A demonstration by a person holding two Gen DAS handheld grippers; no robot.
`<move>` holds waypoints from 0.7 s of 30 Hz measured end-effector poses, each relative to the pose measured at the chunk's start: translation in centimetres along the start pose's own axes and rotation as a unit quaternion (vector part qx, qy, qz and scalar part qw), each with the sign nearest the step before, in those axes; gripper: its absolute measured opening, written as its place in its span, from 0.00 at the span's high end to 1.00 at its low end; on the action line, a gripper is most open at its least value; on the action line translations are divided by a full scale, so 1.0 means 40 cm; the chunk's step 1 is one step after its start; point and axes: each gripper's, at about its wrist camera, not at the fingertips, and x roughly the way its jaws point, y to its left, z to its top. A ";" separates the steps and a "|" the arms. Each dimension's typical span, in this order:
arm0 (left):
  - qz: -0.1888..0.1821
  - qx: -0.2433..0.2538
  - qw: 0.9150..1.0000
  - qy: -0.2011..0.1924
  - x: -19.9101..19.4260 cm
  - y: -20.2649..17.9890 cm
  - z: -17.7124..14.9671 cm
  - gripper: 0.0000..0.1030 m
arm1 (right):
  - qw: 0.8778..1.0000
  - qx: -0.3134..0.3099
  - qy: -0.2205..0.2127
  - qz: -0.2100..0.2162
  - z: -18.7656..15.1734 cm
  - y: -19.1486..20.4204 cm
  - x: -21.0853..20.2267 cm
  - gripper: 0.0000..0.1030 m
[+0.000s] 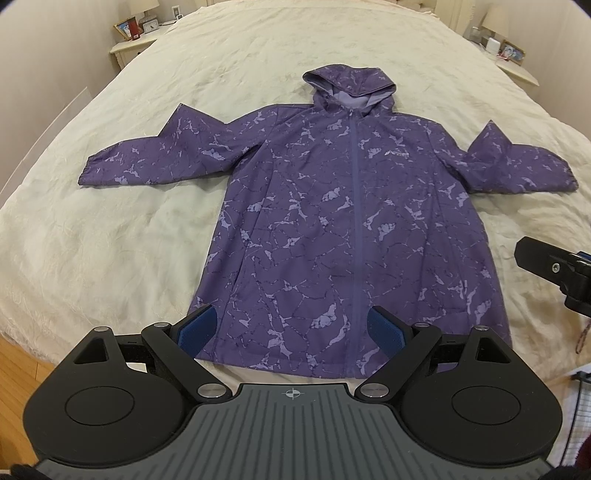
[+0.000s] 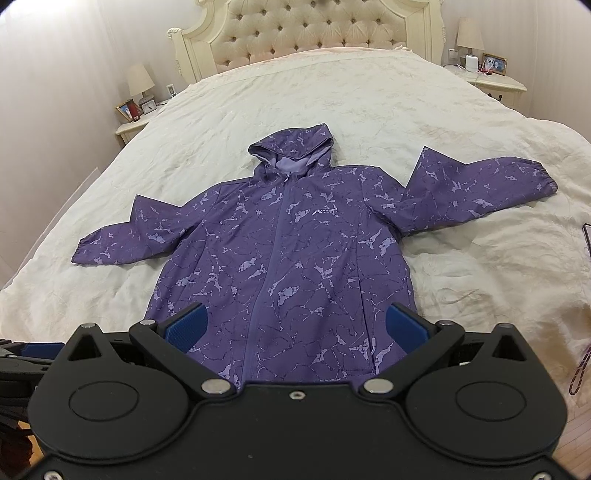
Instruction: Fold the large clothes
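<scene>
Nearest, the left gripper (image 1: 290, 328) and right gripper (image 2: 295, 326) hover over the hem, fingers spread wide, holding nothing. The purple jacket (image 1: 332, 221) lies flat, zipped, front up on the cream bedspread (image 1: 110, 240), sleeves out sideways (each kinked at the elbow). Best to pinch a cuff and fold it across the chest, smoothing as it goes. Beyond: tufted headboard (image 2: 314, 33), nightstands with lamps, probably photo frames.

soft, even indoor light, sharp in the middle of both views

no hard shadows or glare on the pale bedspread (image 1: 110, 229); strong fisheye bend curves the bed edges, dark vignette fills the corners, and the nightstands (image 2: 133, 127) near the rim look slightly soft and stretched.
</scene>
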 end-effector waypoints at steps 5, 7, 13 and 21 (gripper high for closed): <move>0.000 0.000 1.000 0.000 0.000 0.000 0.000 0.13 | 1.000 0.001 0.000 0.001 0.000 -0.001 0.000 0.01; 0.000 0.001 1.000 0.000 0.000 0.000 0.000 0.14 | 1.000 0.001 0.000 0.002 0.002 -0.003 0.001 0.01; -0.001 0.001 1.000 0.001 0.001 -0.001 0.002 0.13 | 1.000 0.001 0.000 0.002 0.002 -0.005 0.002 0.01; -0.001 0.001 1.000 0.001 0.003 -0.006 0.006 0.13 | 1.000 0.002 -0.001 0.005 0.006 -0.005 0.004 0.01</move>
